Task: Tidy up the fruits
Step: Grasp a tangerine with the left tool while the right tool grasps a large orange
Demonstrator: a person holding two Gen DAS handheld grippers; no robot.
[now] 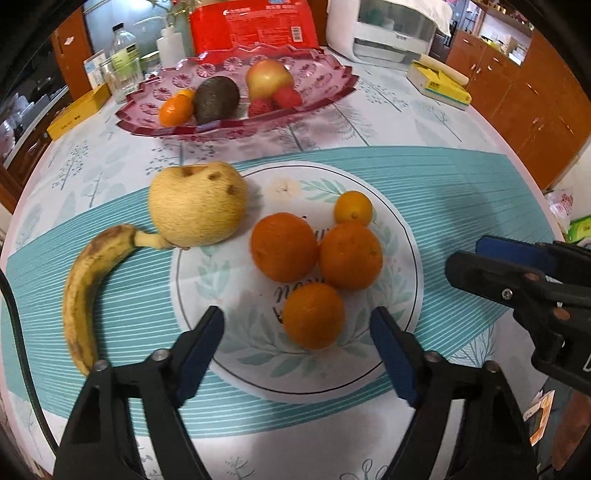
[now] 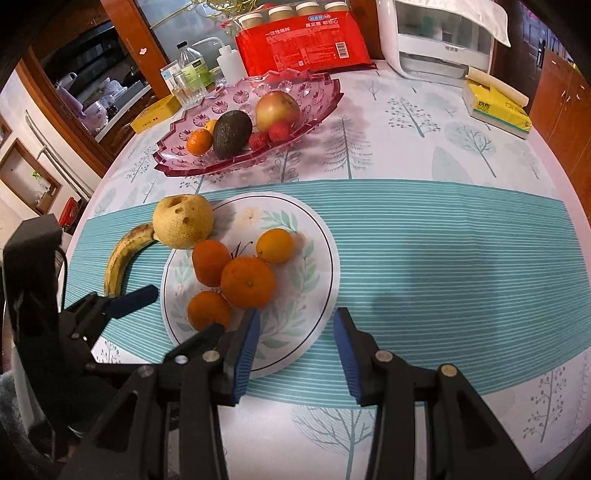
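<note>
Left gripper (image 1: 297, 328), jaws apart and empty, pointing steeply down over the near edge of the printed circle (image 1: 406, 229) on the tablecloth (image 1: 461, 192). The nearest orange (image 1: 314, 315) lies just ahead of and between its blue pads (image 1: 393, 358), which do not touch it.

Right gripper (image 2: 295, 332), jaws at a moderate gap with nothing between them, above the near right part of the same circle. The fruit cluster lies ahead and to its left, with the nearest orange (image 2: 208, 310) beside the left fingertip.

On the circle beyond: two more oranges (image 1: 284, 246) (image 1: 351, 256) touching each other and the near one, and a smaller yellow-orange citrus (image 1: 353, 208) just behind them.

Left of the circle: a banana (image 1: 83, 291), spotted brown, curving along the teal stripe, its stem meeting a pale round pear (image 1: 198, 204) that overlaps the circle's rim.

Farther back: a pink glass dish (image 1: 325, 74) holding a mandarin (image 1: 176, 110), an avocado (image 1: 216, 99), an apple (image 1: 269, 77) and two red berries (image 1: 286, 97).

Far edge of the table: a red package (image 1: 255, 26), bottles (image 1: 123, 48), a white appliance (image 1: 391, 33), a yellow tissue pack (image 1: 439, 85).
</note>
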